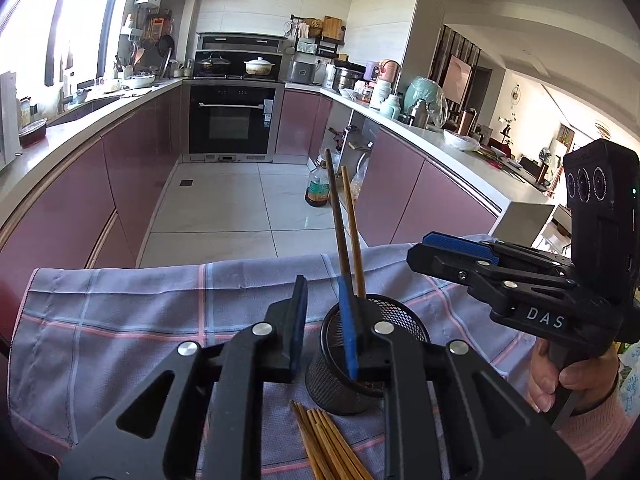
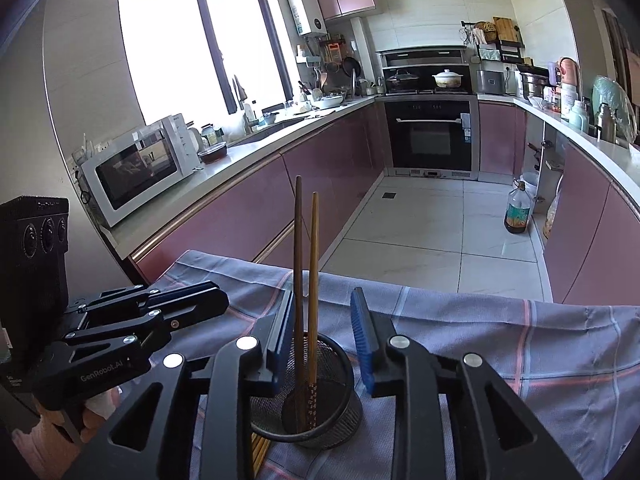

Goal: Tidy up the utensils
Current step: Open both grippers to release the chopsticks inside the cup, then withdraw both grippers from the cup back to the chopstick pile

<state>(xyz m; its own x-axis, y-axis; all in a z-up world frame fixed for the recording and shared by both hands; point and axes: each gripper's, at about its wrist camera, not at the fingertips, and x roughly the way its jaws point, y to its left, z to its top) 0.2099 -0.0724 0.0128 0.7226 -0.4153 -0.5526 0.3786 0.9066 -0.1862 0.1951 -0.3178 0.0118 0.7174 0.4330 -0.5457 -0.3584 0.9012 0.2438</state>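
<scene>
Two chopsticks, one dark brown and one lighter bamboo-coloured, are seen standing near upright in the black wire-mesh cylindrical holder, their lower ends on its floor and their tops leaning slightly apart. The holder rests on the blue-grey checked cloth with pink lines.

A loose bundle of light bamboo chopsticks is seen lying flat on the cloth just beside the holder's base, on the side nearest the left wrist camera. Their long axes run roughly along the left tool's line of sight, fanning slightly, with the far tips pointing toward the holder.

Left gripper: jaws parted to a moderate gap, nothing held. Its right finger overlaps the holder's rim in the view; contact cannot be told. The bundle lies below and nearer than its fingertips.

Right gripper: jaws spread wide, nothing clamped. It is positioned over the holder, the two standing chopsticks rising between its fingers, close against the left pad. From this view only a sliver of the bundle is visible beside the holder's base.

Judgement: the left gripper is nearer the bundle. A pull-back and downward tilt would be needed, with the jaws closed across the sticks' long axis.
</scene>
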